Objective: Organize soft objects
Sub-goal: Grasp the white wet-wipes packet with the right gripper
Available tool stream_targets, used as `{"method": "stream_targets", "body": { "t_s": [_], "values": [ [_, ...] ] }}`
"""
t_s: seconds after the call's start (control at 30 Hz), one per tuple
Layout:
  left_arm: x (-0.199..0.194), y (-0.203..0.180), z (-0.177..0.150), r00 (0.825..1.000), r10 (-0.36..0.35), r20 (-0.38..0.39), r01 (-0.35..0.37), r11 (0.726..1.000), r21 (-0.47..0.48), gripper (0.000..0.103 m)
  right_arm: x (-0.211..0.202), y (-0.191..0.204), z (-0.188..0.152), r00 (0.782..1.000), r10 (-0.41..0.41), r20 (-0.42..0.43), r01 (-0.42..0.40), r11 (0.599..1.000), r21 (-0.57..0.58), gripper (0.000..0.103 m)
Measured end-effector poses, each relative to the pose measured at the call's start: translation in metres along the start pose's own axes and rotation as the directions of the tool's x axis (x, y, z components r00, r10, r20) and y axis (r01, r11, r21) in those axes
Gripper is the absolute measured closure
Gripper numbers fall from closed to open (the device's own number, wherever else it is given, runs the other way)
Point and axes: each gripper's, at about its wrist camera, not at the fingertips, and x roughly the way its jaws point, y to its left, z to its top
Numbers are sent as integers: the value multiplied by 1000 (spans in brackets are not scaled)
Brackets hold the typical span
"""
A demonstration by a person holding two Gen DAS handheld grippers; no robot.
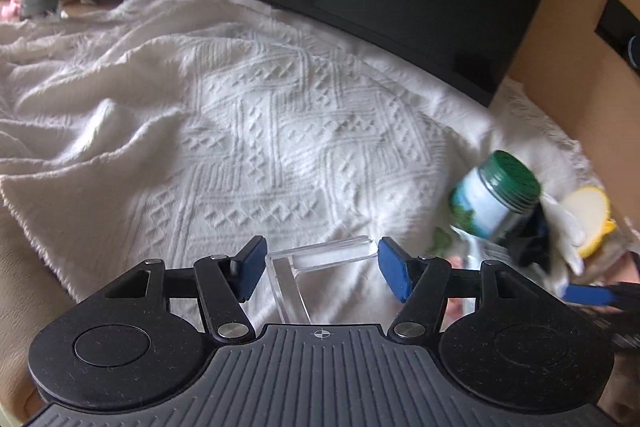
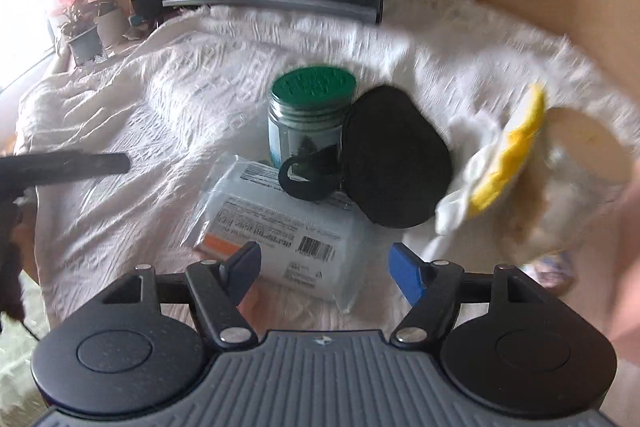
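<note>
right gripper (image 2: 325,273) open above wipes pack (image 2: 280,239).

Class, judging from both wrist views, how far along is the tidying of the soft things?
Done: nothing visibly sorted. In hand: nothing; left gripper and right gripper both open. Left: black pouch, white cloth and yellow sponge lie heaped by the jar.

Both claws (image 1: 318,273) (image 2: 324,275) agape, empty
</note>
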Motion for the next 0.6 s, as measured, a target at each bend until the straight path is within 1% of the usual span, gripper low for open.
{"method": "stream_targets", "body": {
  "t_s": [0.1, 0.17, 0.2, 0.23, 0.27, 0.3, 0.37, 0.4, 0.43, 0.47, 0.5, 0.53, 0.57, 0.6],
  "values": [
    [-9, 2, -2, 1000, -23, -14, 23, 999, -24, 36, 22, -11, 4, 998, 53, -42, -49, 994, 95, 31],
    [-14, 4, -3, 999, -25, -20, 25, 999, -41, 36, 27, -13, 4, 994, 100, -48, -91, 982, 165, 29],
    [-16, 6, -4, 1000, -24, -19, 23, 998, -52, 36, 26, -9, 4, 991, 122, -55, -111, 978, 174, 29],
    [-18, 9, -4, 1000, -24, -15, 23, 998, -62, 36, 24, -2, 4, 986, 153, -58, -142, 977, 160, 29],
    [-21, 11, -4, 1000, -22, -10, 21, 997, -74, 36, 20, 7, 3, 976, 211, -58, -203, 971, 128, 29],
    [-22, 13, -3, 1000, -18, -6, 17, 997, -80, 36, 15, 17, 1, 963, 264, -62, -257, 962, 96, 29],
    [-25, 16, -1, 1000, -6, 1, 6, 996, -88, 36, 3, 42, -2, 925, 369, -87, -370, 929, 4, 29],
    [-27, 18, 0, 1000, 0, 4, 1, 996, -89, 36, -3, 53, -4, 914, 394, -99, -400, 915, -49, 29],
    [-28, 19, 2, 1000, 3, 6, -2, 996, -87, 36, -10, 64, -5, 917, 386, -98, -396, 912, -112, 29],
    [-29, 19, 2, 1000, 5, 8, -5, 996, -85, 36, -16, 72, -7, 934, 350, -74, -357, 916, -183, 29],
    [-30, 19, 2, 1000, 5, 8, -5, 997, -83, 36, -20, 79, -8, 953, 302, -35, -301, 921, -248, 29],
    [-30, 19, 2, 1000, 2, 4, -2, 997, -80, 36, -22, 83, -8, 970, 243, 14, -227, 921, -315, 29],
    [-30, 19, 2, 1000, -4, -2, 3, 997, -78, 36, -19, 86, -7, 979, 199, 44, -171, 919, -356, 29],
    [-30, 17, 1, 1000, -11, -10, 10, 997, -74, 36, -13, 86, -3, 985, 163, 52, -132, 916, -380, 29]
  ]
}}
